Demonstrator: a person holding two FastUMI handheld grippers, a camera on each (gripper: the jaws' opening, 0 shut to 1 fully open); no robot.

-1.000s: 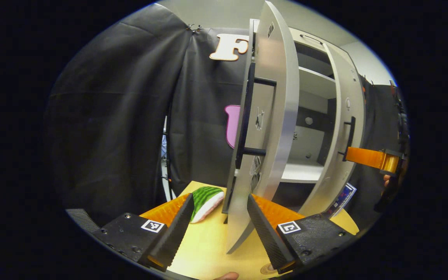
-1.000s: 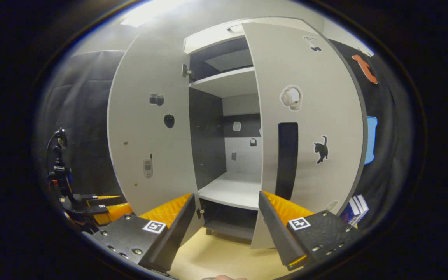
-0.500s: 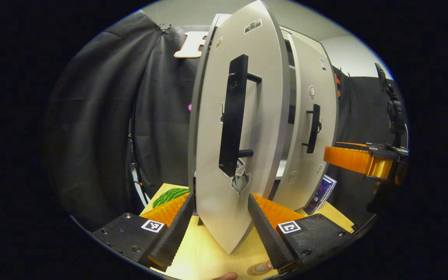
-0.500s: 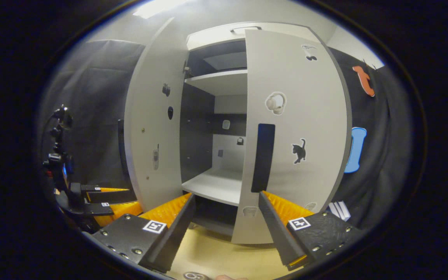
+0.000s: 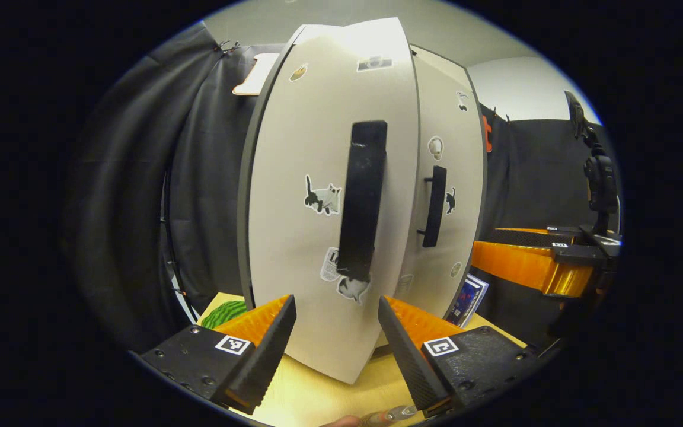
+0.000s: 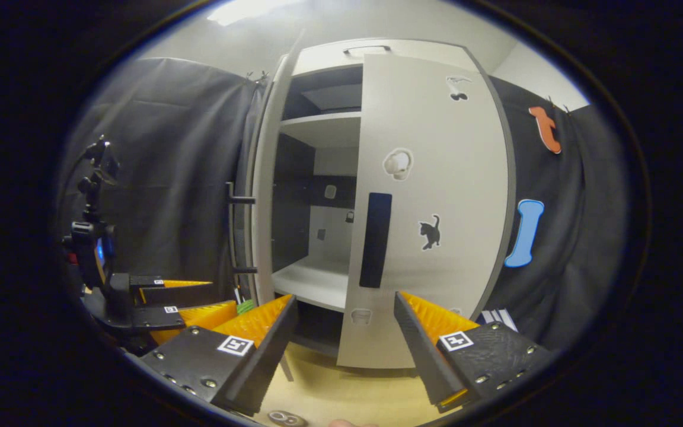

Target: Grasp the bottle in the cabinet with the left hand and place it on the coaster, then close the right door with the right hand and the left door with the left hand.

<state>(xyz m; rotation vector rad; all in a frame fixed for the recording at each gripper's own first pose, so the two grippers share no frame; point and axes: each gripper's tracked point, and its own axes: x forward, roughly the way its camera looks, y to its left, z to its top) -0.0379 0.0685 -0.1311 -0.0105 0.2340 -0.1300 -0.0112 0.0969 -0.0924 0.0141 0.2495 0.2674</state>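
Grey-white cabinet point(image 6: 318, 53) dead ahead of both grippers, two doors, each with one black bar handle. Left gripper view: left door point(image 5: 312, 207) faces the left gripper point(image 5: 337, 332), whose jaws are spread wide and empty; bottle point(image 5: 389, 415) tip just below it on the counter point(image 5: 318, 397); green melon-patterned object point(image 5: 226, 313) to its left. Right gripper view: right door point(image 6: 436, 196) nearly flush, left door edge-on and ajar; two bare shelves inside. Right gripper point(image 6: 346, 332) wide open, empty; coaster point(image 6: 285, 418) below it.

No legible txt or nos.
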